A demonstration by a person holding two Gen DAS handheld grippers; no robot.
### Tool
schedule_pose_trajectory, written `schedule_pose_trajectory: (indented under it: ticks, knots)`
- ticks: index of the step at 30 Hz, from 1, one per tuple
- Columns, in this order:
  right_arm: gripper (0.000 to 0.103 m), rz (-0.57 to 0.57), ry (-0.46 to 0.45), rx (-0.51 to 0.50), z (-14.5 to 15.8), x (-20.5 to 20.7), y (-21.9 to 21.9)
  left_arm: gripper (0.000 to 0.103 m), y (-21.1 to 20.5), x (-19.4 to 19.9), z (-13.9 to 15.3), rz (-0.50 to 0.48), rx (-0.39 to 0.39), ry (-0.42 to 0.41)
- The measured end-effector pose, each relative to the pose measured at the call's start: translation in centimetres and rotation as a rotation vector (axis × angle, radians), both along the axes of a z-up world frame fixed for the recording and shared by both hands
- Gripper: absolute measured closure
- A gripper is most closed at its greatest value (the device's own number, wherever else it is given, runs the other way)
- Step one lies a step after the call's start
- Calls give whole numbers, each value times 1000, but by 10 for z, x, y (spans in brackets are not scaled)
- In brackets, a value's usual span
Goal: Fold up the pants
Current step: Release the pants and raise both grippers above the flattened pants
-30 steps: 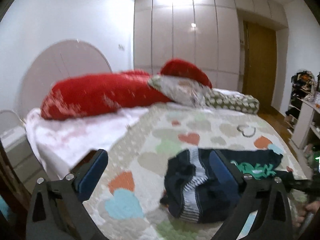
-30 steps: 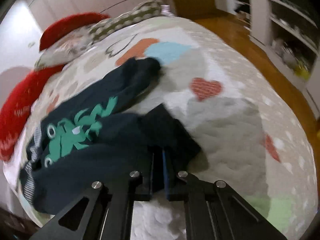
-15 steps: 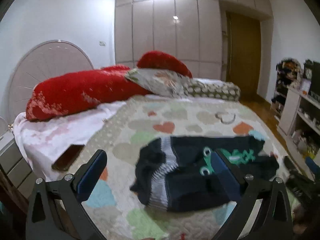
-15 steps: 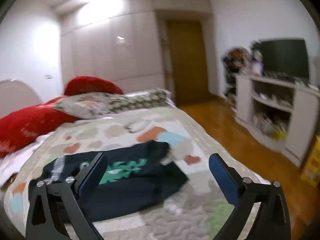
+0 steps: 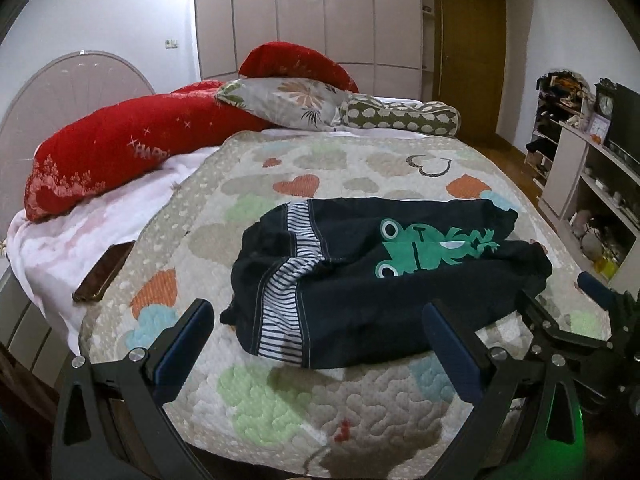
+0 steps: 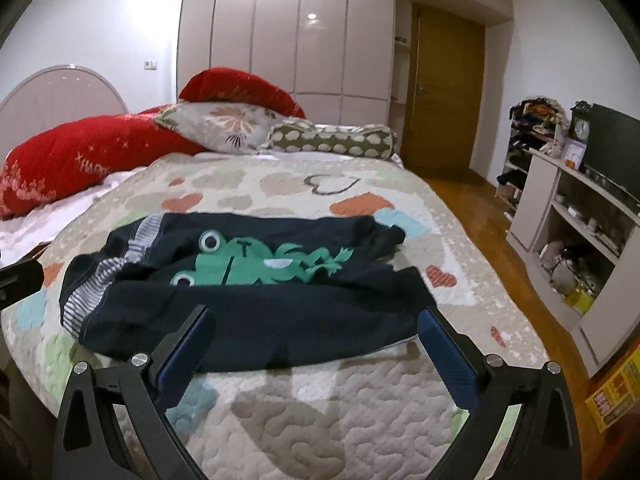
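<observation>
Lying crumpled on the quilt (image 5: pixel 280 408) near the bed's foot: dark pants (image 5: pixel 384 276) with striped waistband and green frog print, legs side by side. Hovering just short of the fabric with blue pads spread wide and holding nothing: left gripper (image 5: pixel 320 344) and right gripper (image 6: pixel 316 340). Resting beyond on the puffy, heart-patterned stitching: red pillows (image 5: pixel 132 152), a dotted bolster (image 5: pixel 400 118); shelves (image 6: pixel 580 240) holding clutter at right.

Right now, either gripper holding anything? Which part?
Nothing held. Left gripper and right gripper are both open, short of the pants, which lie loose on the bed quilt.
</observation>
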State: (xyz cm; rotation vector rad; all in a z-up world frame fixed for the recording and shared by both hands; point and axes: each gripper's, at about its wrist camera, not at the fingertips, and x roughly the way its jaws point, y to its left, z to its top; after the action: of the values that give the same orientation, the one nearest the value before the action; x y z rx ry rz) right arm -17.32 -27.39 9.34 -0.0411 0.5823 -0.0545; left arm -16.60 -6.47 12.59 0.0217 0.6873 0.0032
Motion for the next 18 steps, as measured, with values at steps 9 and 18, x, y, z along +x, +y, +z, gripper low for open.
schedule_pose_trajectory:
  ticks: [9, 18]
  knots:
    - [1, -37, 36, 42, -4, 3, -10, 0, 1, 2, -4, -1, -1, 21]
    - [1, -156, -224, -3, 13, -24, -20, 0, 3, 3, -10, 6, 8, 38]
